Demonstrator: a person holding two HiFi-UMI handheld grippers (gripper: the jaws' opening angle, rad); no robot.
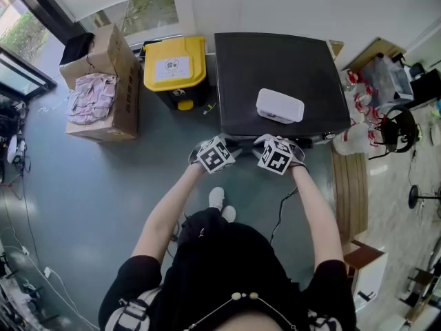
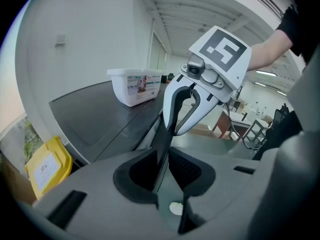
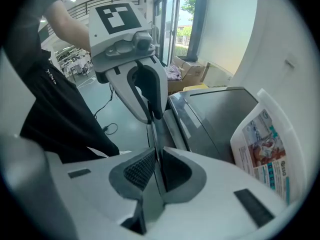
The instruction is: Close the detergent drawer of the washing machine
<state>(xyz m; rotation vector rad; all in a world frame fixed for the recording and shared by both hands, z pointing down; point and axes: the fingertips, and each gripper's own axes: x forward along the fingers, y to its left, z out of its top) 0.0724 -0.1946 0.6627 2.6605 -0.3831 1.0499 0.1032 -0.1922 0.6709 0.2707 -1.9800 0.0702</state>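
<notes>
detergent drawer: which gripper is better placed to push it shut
Probably right. The left gripper and right gripper both grip the thin drawer edge, but the right sits nearer the middle of the washing machine; the left is at its corner.

Left gripper, right gripper: 2. Washing machine 1, detergent drawer 1, white tub 1, yellow bin 1.
</notes>
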